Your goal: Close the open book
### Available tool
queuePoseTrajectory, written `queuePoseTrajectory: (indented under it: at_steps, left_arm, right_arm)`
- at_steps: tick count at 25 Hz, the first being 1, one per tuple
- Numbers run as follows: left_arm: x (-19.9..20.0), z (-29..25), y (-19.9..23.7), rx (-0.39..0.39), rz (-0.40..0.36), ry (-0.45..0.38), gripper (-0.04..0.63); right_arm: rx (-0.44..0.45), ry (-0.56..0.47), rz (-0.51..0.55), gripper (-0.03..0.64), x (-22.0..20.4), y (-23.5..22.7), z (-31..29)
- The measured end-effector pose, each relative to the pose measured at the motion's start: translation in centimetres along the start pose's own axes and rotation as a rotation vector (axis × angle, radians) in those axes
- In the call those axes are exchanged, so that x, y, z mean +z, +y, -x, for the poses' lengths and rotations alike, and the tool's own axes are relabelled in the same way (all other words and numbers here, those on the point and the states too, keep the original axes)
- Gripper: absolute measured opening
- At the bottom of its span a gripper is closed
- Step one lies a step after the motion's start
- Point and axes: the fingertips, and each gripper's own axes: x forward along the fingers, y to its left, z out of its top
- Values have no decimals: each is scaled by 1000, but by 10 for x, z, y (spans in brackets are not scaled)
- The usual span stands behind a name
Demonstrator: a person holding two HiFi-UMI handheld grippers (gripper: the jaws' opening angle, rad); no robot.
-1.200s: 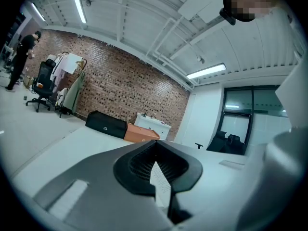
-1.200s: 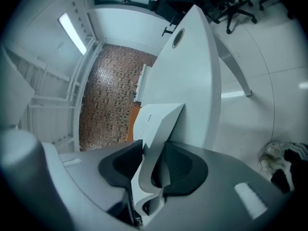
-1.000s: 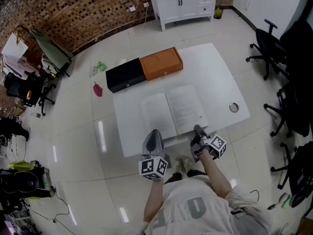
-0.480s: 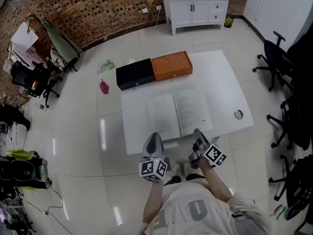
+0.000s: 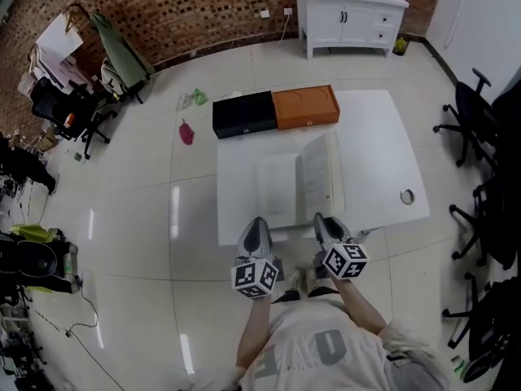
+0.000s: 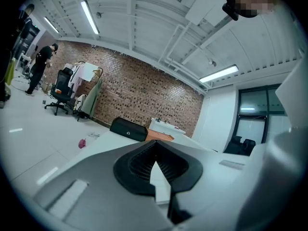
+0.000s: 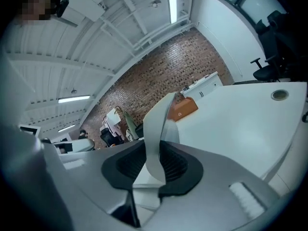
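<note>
**A:** Where's the book sitting?

**B:** I see the book point(image 5: 279, 187) near the front edge of the desk point(image 5: 374, 149). Its left half lies flat and its right half is tipped up steeply toward the spine.

**A:** And your right gripper?

**B:** My right gripper point(image 5: 321, 220) is clamped on the near edge of that raised half. In the right gripper view the sheet stands between the pads. The jaws have just been easing open a little, with the sheet between them.

**A:** Left one?

**B:** My left gripper point(image 5: 257, 225) is at the desk's front edge, just beside the flat page, with its tips together and nothing in them.

**A:** Anything else up there?

**B:** A black box point(image 5: 242, 114) and an orange box point(image 5: 305, 107) sit end to end at the far edge, and a small metal ring point(image 5: 407, 195) lies near the right corner, well apart from the book
</note>
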Motion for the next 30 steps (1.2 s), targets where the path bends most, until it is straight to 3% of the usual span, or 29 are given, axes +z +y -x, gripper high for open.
queuePoseTrajectory:
  at_steps: [5, 12, 19, 20, 21, 30]
  left_arm:
    - [9, 5, 17, 55, 32, -34, 11]
    - [22, 17, 28, 78, 35, -66, 12]
    - [29, 28, 43, 110, 46, -89, 12]
    - [32, 30, 44, 115, 44, -99, 12]
    - [34, 33, 46, 119, 42, -108, 12]
    - [36, 28, 53, 81, 59, -121, 12]
  right_arm:
    - [58, 59, -41, 89, -15, 27, -18]
    - [86, 194, 161, 97, -58, 60, -46]
    - [137, 361, 191, 130, -105, 70, -69]
    - [131, 372, 179, 105, -107, 68, -69]
    - [127, 380, 159, 34, -109, 65, -68]
    - [229, 207, 125, 8, -59, 95, -47]
